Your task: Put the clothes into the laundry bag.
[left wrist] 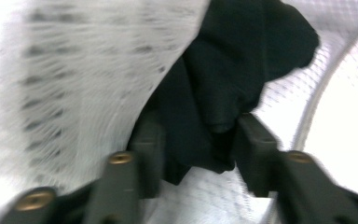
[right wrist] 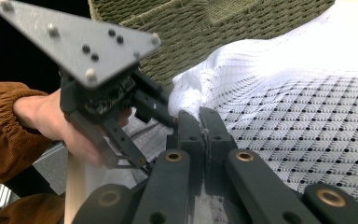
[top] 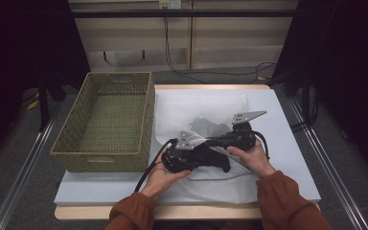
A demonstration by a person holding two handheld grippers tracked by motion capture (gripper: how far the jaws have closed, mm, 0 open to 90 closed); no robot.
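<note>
Apparently we are putting the black garment into the white mesh bag near the table's front edge. The right gripper is pinched closed on the bag's edge and should hold it up, while the left gripper, its jaws around the garment, pushes deeper.

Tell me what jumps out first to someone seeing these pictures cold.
Two hands meet at the table's middle, each holding a claw over a white mesh cloth. The right claw is pinched shut on a fold of that cloth, while the left claw has its jaws around a black garment lying on the mesh. At the table's left stands a green woven basket, with nothing visible inside.
</note>
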